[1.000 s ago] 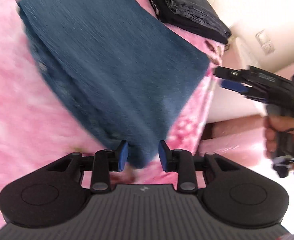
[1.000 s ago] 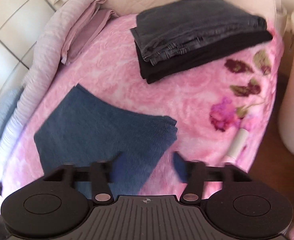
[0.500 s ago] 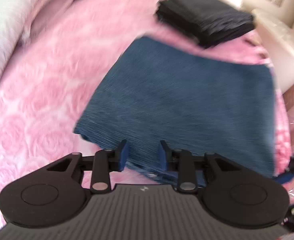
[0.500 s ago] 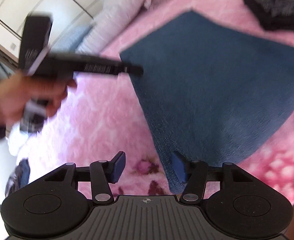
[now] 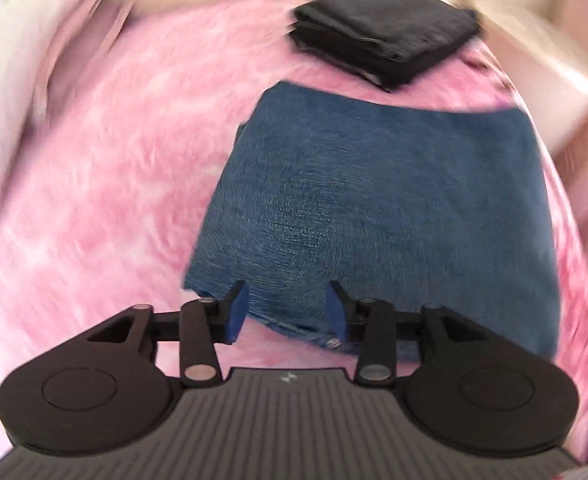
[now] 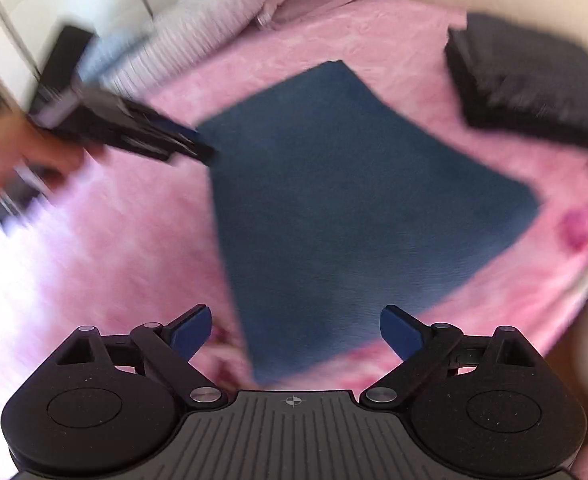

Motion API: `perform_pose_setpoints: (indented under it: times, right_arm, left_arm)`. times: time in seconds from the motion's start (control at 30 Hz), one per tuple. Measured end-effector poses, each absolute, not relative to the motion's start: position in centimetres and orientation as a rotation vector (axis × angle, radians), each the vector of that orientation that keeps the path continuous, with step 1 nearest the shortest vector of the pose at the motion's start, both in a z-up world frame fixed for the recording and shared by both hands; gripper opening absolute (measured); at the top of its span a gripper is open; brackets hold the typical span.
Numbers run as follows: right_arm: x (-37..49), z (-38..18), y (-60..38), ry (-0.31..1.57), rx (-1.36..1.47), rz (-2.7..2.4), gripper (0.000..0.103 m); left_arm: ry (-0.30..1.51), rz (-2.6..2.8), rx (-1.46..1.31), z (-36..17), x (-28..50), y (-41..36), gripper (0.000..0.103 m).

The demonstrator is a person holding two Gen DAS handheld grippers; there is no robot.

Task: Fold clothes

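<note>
Left wrist view: a pink blanket (image 5: pixel 93 184) covers the bed. Your left gripper (image 5: pixel 287 308), jaws opening, hovers over the folded blue jeans' (image 5: pixel 382 208) near edge, gripping nothing; a dark folded stack (image 5: pixel 382 32) lies beyond. A second ago the jeans lay skewed.

Right wrist view: your right gripper (image 6: pixel 296 330) is spreading wide, empty, above the jeans' near corner.

Folded jeans (image 5: pixel 394 208) on bed (image 5: pixel 105 184) — clothes stack (image 5: pixel 382 48) behind.
</note>
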State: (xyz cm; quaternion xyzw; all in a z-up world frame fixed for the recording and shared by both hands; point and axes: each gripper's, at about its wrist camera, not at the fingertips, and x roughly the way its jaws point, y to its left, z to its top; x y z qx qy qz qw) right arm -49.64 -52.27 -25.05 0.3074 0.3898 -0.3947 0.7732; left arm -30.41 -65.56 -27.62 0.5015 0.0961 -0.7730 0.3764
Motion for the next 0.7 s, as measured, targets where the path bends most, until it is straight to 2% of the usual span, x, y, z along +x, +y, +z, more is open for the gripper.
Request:
perform_pose_setpoints:
  times: [0.17, 0.3, 0.37, 0.53, 0.6, 0.7]
  right_arm:
    - [-46.0, -26.2, -49.7, 0.97, 0.439, -0.865, 0.094]
    - [-41.4, -28.9, -48.1, 1.039, 0.238, -0.861, 0.094]
    - [-39.1, -30.9, -47.9, 1.073, 0.173, -0.872, 0.094]
    - [-35.7, -35.4, -49.0, 1.112, 0.048, -0.926, 0.094]
    - [-35.3, -36.5, -49.2, 1.108, -0.03, -0.918, 0.094]
    - [-35.7, -37.3, -49.6, 1.119, -0.148, -0.893, 0.094]
  left_arm:
    - [-0.374, -2.063, 1.515, -29.5, -30.7, -61.3, 0.056]
    - [-0.813, -2.035, 1.617, -33.8, -29.5, -59.3, 0.059]
    - [-0.982, -2.007, 1.617, -35.9, -29.0, -59.1, 0.063]
    - [-1.367, -1.937, 1.523, -40.7, -28.0, -59.5, 0.065]
    - [-1.496, -1.91, 1.475, -42.3, -27.8, -59.9, 0.071]
    - [-1.527, -1.904, 1.422, -42.8, -28.3, -61.6, 0.076]
